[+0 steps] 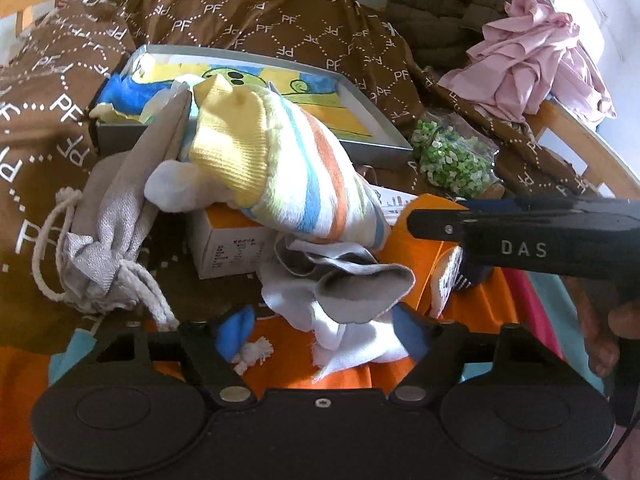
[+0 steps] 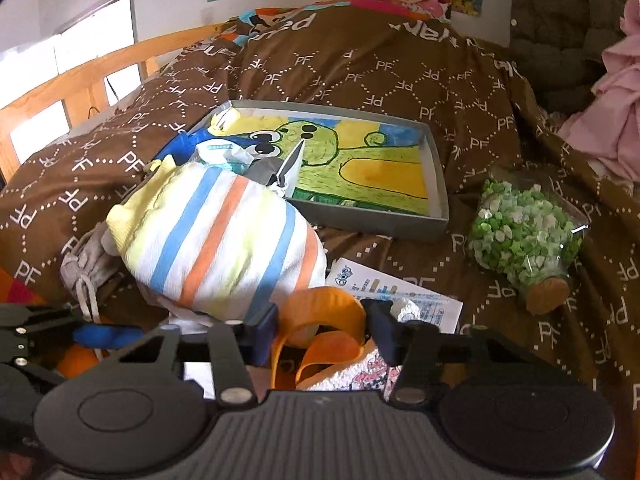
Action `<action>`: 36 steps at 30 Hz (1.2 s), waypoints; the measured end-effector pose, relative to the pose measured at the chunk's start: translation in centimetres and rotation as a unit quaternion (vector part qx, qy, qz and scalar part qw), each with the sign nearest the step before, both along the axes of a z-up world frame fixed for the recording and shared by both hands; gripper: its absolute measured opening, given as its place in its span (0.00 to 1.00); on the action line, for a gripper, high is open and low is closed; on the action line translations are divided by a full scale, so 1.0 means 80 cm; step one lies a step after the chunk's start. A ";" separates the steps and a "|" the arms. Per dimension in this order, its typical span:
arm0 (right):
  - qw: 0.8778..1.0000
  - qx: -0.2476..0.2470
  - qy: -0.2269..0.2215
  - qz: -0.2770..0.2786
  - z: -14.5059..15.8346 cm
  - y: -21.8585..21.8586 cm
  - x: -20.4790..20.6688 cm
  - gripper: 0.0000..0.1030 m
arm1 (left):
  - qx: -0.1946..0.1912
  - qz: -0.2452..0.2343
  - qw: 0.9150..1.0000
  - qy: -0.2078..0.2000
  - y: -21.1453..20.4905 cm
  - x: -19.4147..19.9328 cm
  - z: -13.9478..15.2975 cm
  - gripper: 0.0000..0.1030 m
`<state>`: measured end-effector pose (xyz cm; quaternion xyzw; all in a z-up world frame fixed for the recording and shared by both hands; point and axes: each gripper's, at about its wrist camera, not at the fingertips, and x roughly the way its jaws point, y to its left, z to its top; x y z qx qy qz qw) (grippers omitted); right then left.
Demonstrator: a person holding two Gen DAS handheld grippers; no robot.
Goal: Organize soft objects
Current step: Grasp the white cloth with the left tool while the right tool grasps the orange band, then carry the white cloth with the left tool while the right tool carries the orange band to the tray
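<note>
Two grippers: both low over a cluttered bed, angled down at a heap of soft items.
Left gripper [image 1: 322, 330]: jaws partly open, astride a crumpled white cloth [image 1: 352, 280] w/ grey lining. Right pad sits at the cloth's edge; left pad looks clear of it. No firm hold seen.
Right gripper [image 2: 322, 332]: jaws about half-way in, one pad at each side of an orange strap [image 2: 320, 308] that stands in a loop. Pads look to touch it, loop not visibly squashed; whether it is gripped, can't tell.
Striped bundle [image 1: 288, 168]: yellow, blue and orange bands, plump, just beyond both grippers, leaning on a white box [image 1: 232, 248] and reaching the tray's near edge.
Drawstring bag [image 1: 104, 240]: grey, cord loose, touching the bundle on its left in the left wrist view.
Tray [image 1: 372, 148]: grey, shallow, lying on the duvet; a green-and-yellow drawing lines its base, blue and yellow soft bits in its left corner.
Duvet [image 1: 280, 20]: brown w/ "PF" print, rumpled, covers most of the bed.
Bottle [image 2: 524, 236]: clear, cork stopper, full of green and white bits, on its side right of the tray.
Pink garment [image 1: 528, 60]: bunched at far right, well apart from the grippers.
Orange fabric [image 1: 480, 308]: spread under the cloth, nearest the cameras.
</note>
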<state>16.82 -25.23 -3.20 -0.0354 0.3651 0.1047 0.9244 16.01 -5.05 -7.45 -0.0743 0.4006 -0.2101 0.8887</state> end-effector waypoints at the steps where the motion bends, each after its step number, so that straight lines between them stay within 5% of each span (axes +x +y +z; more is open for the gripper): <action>1: 1.000 0.003 0.001 -0.001 0.001 -0.001 0.000 0.47 | -0.004 0.002 1.000 0.001 0.001 0.000 0.000 0.66; 9: 1.000 0.014 0.002 -0.006 0.008 -0.006 -0.008 0.31 | -0.014 0.016 1.000 0.011 0.004 0.002 0.001 0.16; 13: 1.000 0.024 -0.011 -0.003 0.014 -0.008 -0.015 0.28 | -0.017 0.033 0.999 -0.003 0.008 -0.006 0.012 0.00; 23: 0.998 0.059 -0.038 -0.008 0.028 -0.018 -0.026 0.27 | -0.031 0.028 0.999 -0.015 0.010 -0.015 0.021 0.00; 33: 0.997 0.067 -0.039 -0.013 0.030 -0.019 -0.030 0.27 | -0.048 0.013 0.999 -0.010 0.000 -0.009 0.018 0.47; 36: 0.997 0.071 -0.039 -0.018 0.030 -0.021 -0.028 0.27 | -0.054 0.013 0.998 -0.016 -0.004 -0.004 0.017 0.55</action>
